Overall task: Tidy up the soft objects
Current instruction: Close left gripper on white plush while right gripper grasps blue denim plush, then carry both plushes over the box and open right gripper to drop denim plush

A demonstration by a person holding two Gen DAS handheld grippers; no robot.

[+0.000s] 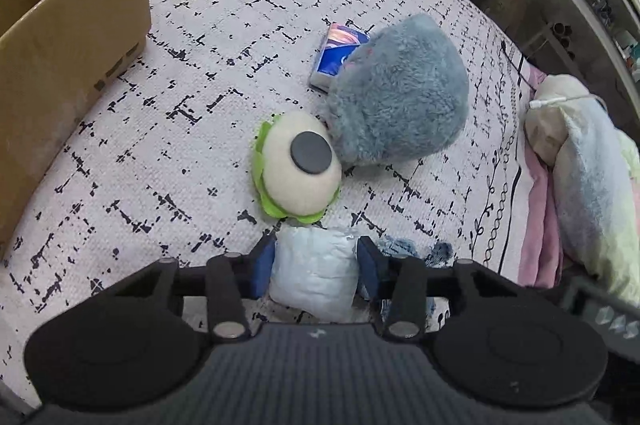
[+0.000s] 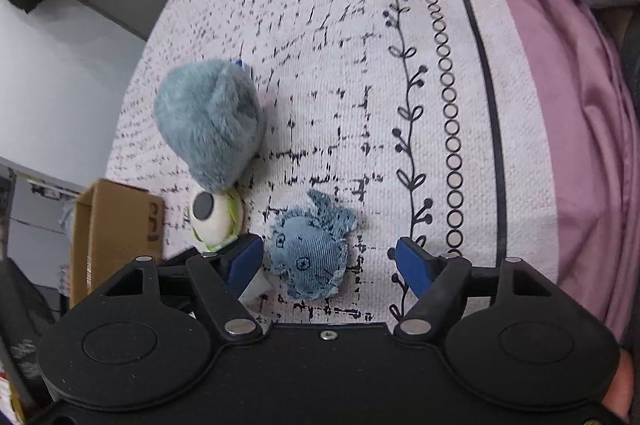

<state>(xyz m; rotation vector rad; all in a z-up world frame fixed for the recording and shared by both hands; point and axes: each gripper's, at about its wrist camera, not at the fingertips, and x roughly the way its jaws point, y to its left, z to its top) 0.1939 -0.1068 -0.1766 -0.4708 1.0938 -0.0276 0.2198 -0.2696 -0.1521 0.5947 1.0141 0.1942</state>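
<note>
Left gripper [image 1: 316,267] jaws clamped on pale pouch [image 1: 314,277] (both pads touching); right gripper [image 2: 330,265] jaws wide, straddling denim whale [image 2: 310,253].

The left gripper [image 1: 316,267] sits low, its jaws closed against both sides of a small pale pillow [image 1: 314,277]. The right gripper [image 2: 330,265] hovers with jaws spread wide, gripping nothing.

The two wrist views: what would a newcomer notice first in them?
The big fluffy grey-blue plush in the middle of the patterned blanket, with the round eyeball toy against it. Then the left gripper, shut on a pale small pillow, and the denim whale between the open right gripper's fingers.
</note>
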